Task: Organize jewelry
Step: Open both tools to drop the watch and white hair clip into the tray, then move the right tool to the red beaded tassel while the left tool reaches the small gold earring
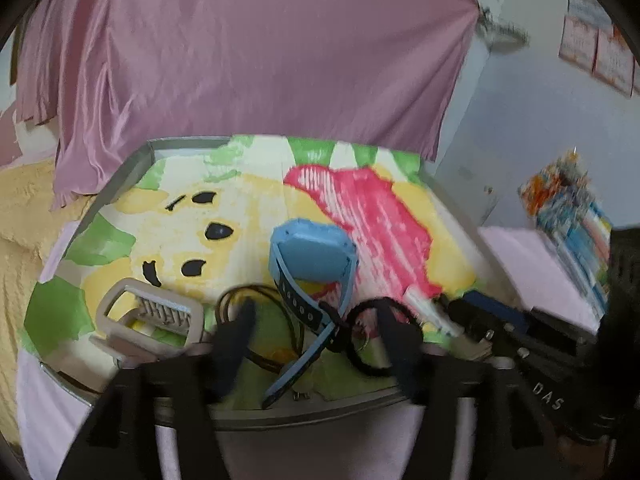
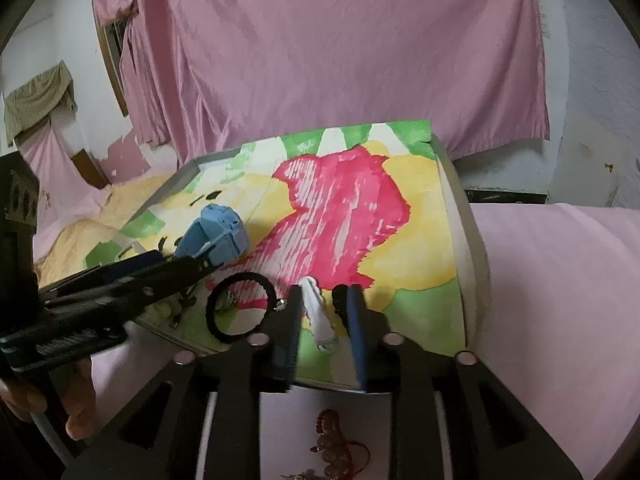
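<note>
In the left wrist view, a beige hair clip (image 1: 150, 314) lies at the lower left of the painted tray (image 1: 132, 168). Right of it the left gripper (image 1: 320, 320) stands released, jaws apart, with a blue watch (image 1: 310, 256) between them at frame centre, untouched by the pads. A black hair tie (image 1: 362, 344) lies just right of the strap.

In the right wrist view, the hair tie (image 2: 239, 308) sits centre-left; the right gripper (image 2: 324, 308) at lower centre has its jaws slightly parted around a small white tube (image 2: 318, 312), pads not visibly pressing. Reddish beads (image 2: 336, 444) lie at the bottom edge.
</note>
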Tool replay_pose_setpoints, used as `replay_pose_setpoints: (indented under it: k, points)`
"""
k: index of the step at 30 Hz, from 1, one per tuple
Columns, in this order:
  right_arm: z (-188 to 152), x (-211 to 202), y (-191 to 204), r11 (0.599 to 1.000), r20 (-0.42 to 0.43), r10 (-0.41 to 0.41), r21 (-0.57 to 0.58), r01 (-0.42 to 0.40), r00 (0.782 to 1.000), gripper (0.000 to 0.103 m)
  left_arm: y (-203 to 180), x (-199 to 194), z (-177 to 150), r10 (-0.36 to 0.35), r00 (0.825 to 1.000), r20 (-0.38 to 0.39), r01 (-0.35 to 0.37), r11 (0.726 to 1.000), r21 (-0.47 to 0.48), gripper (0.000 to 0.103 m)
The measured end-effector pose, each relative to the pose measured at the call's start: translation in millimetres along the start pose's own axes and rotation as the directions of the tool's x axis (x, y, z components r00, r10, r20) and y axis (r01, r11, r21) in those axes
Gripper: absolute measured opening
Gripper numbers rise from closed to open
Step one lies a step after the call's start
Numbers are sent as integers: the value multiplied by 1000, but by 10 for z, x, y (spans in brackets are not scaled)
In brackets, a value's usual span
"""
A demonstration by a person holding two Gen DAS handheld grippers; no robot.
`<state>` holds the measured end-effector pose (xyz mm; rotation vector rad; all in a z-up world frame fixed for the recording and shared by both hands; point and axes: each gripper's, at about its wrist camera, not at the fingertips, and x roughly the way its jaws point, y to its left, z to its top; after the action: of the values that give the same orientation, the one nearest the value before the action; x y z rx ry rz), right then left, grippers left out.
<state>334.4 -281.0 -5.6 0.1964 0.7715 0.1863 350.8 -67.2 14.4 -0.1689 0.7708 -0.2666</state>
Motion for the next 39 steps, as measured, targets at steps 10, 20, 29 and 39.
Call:
replay_pose_setpoints:
  k: [10, 20, 29, 39]
  points:
    - [-40, -422, 32, 1000, 171, -12, 0, 12, 985, 54, 49, -322, 2, 24, 993, 116, -22, 1000, -19, 81]
    - [-140, -939, 73, 999, 338, -32, -13, 38, 940, 92, 68, -748, -132, 68, 960, 272, -62, 998, -32, 102]
    - [-312, -1327, 29, 999, 416, -43, -3, 48, 908, 101, 7, -1094, -304, 96, 918, 386, -102, 995, -6, 102]
    - [-570, -1599, -121, 996, 418, -83, 8, 87, 905, 101, -149, -1232, -546, 80, 924, 375, -102, 994, 40, 102]
